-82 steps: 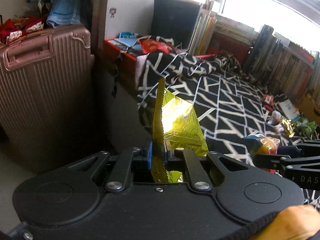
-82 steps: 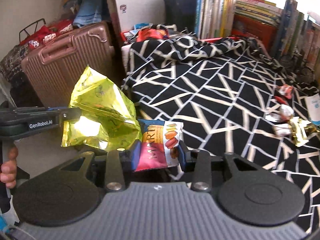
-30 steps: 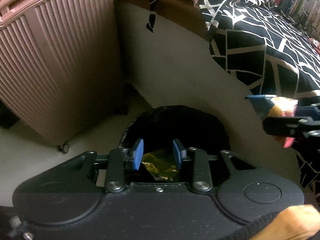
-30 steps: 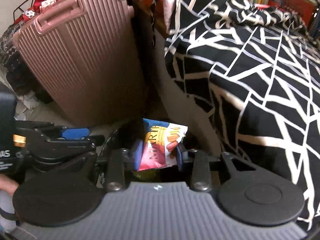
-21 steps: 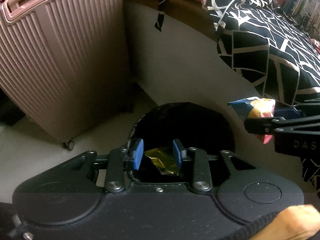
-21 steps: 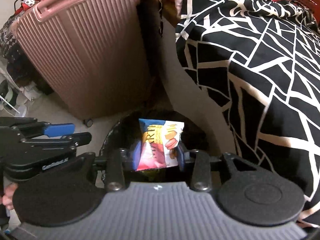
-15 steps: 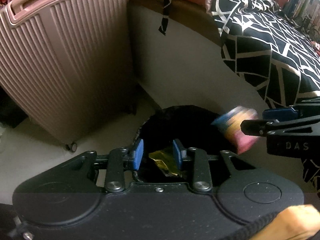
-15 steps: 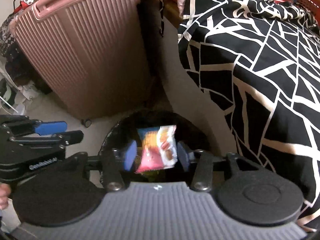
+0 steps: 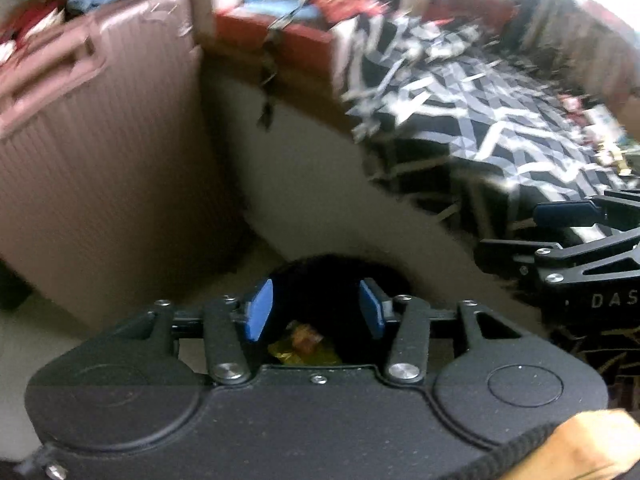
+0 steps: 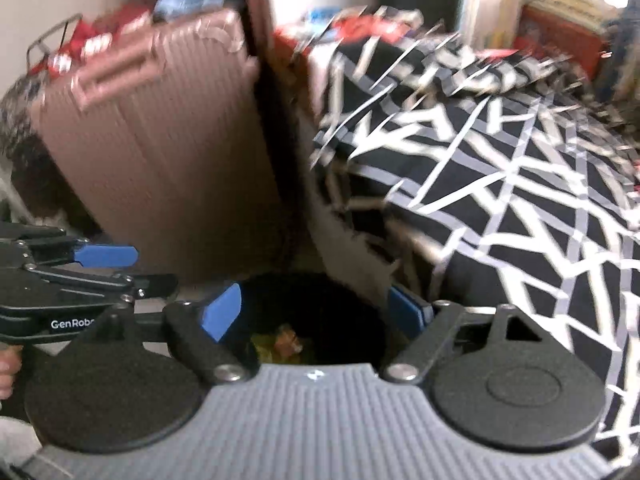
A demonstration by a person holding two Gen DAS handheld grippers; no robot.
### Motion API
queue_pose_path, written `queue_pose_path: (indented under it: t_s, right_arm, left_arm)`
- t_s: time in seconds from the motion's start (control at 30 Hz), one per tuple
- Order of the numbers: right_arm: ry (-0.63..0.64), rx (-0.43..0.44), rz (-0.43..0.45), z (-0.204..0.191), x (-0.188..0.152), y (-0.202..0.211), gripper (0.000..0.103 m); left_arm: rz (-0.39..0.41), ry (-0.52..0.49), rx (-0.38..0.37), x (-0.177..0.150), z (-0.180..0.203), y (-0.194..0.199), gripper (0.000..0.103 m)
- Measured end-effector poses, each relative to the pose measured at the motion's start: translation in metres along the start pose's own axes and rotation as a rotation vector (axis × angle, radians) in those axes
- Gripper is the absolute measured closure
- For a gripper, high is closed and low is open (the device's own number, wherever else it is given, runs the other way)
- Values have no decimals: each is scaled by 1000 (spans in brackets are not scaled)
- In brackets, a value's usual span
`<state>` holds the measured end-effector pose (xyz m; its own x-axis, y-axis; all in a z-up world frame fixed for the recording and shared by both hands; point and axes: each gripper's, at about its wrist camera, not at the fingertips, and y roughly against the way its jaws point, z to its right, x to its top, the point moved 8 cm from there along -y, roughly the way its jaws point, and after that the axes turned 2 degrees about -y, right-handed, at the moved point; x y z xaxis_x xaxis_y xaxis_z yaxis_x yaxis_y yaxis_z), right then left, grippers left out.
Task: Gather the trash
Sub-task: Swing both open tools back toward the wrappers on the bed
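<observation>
A black trash bin stands on the floor between the suitcase and the bed. Inside it lie a yellow wrapper and an orange-pink snack packet, also visible in the right wrist view as the wrapper and packet. My left gripper hangs over the bin, its jaws opening with nothing between them. My right gripper is above the bin too, jaws opening wide and empty. Each gripper shows in the other's view: the right gripper, the left gripper. Both views are motion-blurred.
A pink ribbed suitcase stands close to the left of the bin. The bed with a black-and-white cover fills the right. Small wrappers lie far across the bed. Clutter and books line the back wall.
The right gripper let go of the snack packet, which dropped into the bin. Both grippers rose and their jaws widened; the views now tilt up toward the bed.
</observation>
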<state>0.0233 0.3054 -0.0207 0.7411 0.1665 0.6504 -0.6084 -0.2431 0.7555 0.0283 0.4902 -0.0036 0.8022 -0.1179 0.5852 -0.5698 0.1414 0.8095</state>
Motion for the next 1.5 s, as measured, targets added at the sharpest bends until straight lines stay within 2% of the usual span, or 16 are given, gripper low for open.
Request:
queue_pose_path:
  t_s: [0.23,0.53,0.63,0.73,0.83,0.9,1.03,1.2,1.33,1.5]
  right_arm:
    - [-139,-72,140,44,28,97,12]
    - [-280,-192,320,105,66,226,0]
    - [-312,-240,394,129,81,272,0]
    - [-325,-292,477,155,102,323,0]
    - [-310,-334,543,181,120,364,0]
    - [-298,-370,584,202,131,385,0]
    - [-268,-435,628,252,147,403,0]
    - [-277,-456,613,313,151,388,0]
    - [-290,-469,532,354,136,350,0]
    - [-360,-440,385,390,84,270,0]
  left_arm:
    - [77,-138,-170,58,69,62,56]
    - [228,-336,-375,138,159,158,54]
    - [294,-379,-420,170,187,189,53]
    - [394,-433,-461,212,220,223,52]
    - [486,-451,-483,251,252,248,50]
    - [537,-465,-469,271,271,255,49]
    - [573,-468,-440,305,317,243,48]
    - [536,-469,-412,325,367,194,47]
    - [447,-499,-385,313,396,127,47]
    - [284,-494,-377,282,420,27,47]
